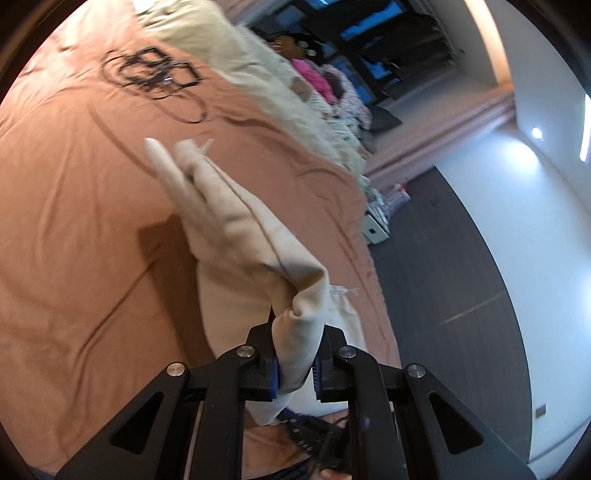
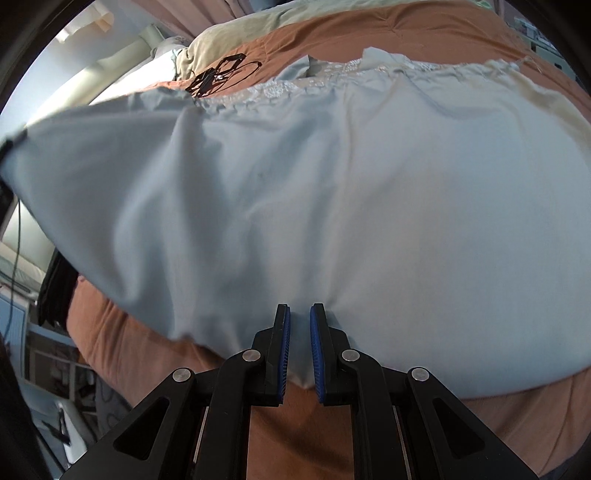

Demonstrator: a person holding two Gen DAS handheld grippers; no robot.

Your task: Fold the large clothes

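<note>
A: What does the left wrist view give that the right one doesn't?

B: The grip itself. The left gripper [image 1: 295, 354] has its jaws clamped on a bunched fold of the cream garment [image 1: 236, 236], which rises from the jaws and trails away over the rust-coloured bedspread [image 1: 74, 229]. That view also takes in the room: a dark floor [image 1: 443, 266], a white wall [image 1: 546, 258], and a heap of mixed clothes [image 1: 332, 85] past the far edge of the bed.

A: And the right wrist view?

B: The garment spread wide [image 2: 295, 192], pale and nearly filling the picture, with a lacy strip along its far edge. The right gripper [image 2: 300, 350] has its jaws narrow, at the cloth's near hem; the edge seems to run between the blue pads [image 2: 317, 354], though I can't tell for sure that it is pinched.

A: How are the grippers posed?

B: The left one is rolled, so the bed looks tilted, and it points shallowly down. The right one points steeply down at the bed.

A: Anything else on the bed?

B: A tangle of black cable [image 1: 155, 70] near a beige pillow [image 1: 207, 33]; both views show it.
</note>
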